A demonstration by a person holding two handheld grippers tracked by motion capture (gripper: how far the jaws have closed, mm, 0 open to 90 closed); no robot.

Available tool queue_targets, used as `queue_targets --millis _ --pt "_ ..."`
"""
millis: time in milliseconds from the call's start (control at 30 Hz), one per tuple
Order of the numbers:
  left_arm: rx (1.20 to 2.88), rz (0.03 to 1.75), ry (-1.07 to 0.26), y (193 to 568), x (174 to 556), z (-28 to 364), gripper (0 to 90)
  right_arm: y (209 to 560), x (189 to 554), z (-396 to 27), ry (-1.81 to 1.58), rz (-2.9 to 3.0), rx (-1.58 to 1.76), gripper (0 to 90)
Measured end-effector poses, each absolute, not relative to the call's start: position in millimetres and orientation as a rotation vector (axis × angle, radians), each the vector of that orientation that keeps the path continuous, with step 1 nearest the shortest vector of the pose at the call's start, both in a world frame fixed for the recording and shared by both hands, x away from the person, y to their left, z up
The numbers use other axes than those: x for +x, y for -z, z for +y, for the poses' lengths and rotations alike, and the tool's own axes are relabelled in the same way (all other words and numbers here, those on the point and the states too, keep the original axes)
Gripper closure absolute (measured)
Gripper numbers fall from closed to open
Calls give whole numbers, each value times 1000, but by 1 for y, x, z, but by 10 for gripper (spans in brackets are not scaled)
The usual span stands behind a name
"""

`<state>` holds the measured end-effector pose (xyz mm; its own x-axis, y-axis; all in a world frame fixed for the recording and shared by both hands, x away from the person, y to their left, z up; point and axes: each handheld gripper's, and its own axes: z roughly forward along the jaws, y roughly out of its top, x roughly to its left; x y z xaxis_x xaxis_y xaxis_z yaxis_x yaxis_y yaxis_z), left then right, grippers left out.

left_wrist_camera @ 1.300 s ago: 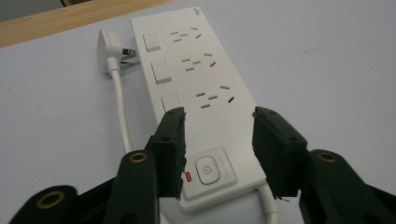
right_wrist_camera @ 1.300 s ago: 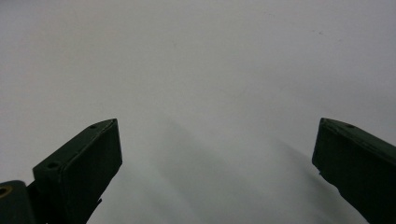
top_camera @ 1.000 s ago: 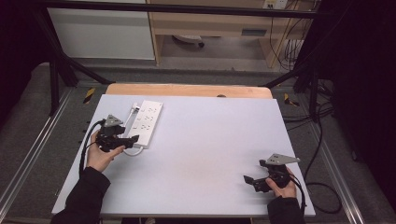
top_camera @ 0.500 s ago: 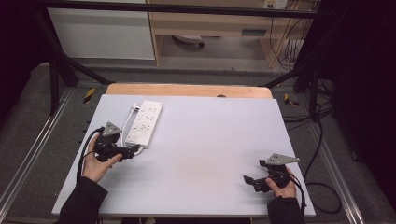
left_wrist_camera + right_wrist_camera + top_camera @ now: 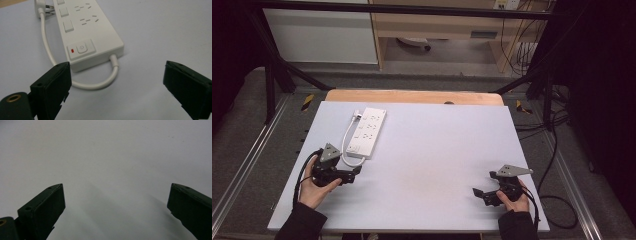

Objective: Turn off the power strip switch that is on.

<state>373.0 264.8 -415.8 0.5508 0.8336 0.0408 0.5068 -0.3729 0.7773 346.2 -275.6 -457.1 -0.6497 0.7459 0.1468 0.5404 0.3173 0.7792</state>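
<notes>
A white power strip (image 5: 368,132) lies flat at the table's back left, its switch end and red light (image 5: 72,51) facing my left gripper. Its white cable (image 5: 100,85) loops from that end back along its side to the plug (image 5: 357,115). My left gripper (image 5: 353,173) rests low on the table just short of the strip's near end. Its jaws have just been opening and now stand wide, with nothing between them; in the left gripper view (image 5: 117,68) the cable loop lies just beyond the tips. My right gripper (image 5: 479,193) is open over bare table at the front right (image 5: 116,187).
The pale grey table top (image 5: 437,150) has a wooden strip (image 5: 412,96) along its far edge. Black frame bars and loose cables (image 5: 557,150) run beside the table on the floor at the right.
My left gripper has drawn back from the strip's near end toward the front edge of the table. Its jaws have spread wider. The right gripper has stayed put.
</notes>
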Motion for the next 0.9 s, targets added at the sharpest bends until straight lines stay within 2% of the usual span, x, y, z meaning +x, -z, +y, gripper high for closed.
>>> queue_targets --millis 433,900 --pt "2087 1034 -534 438 351 269 59 458 346 -275 -1238 2351 1172 20" --pt "2119 1060 -491 451 346 275 46 458 348 -276 -1243 2361 1172 19"
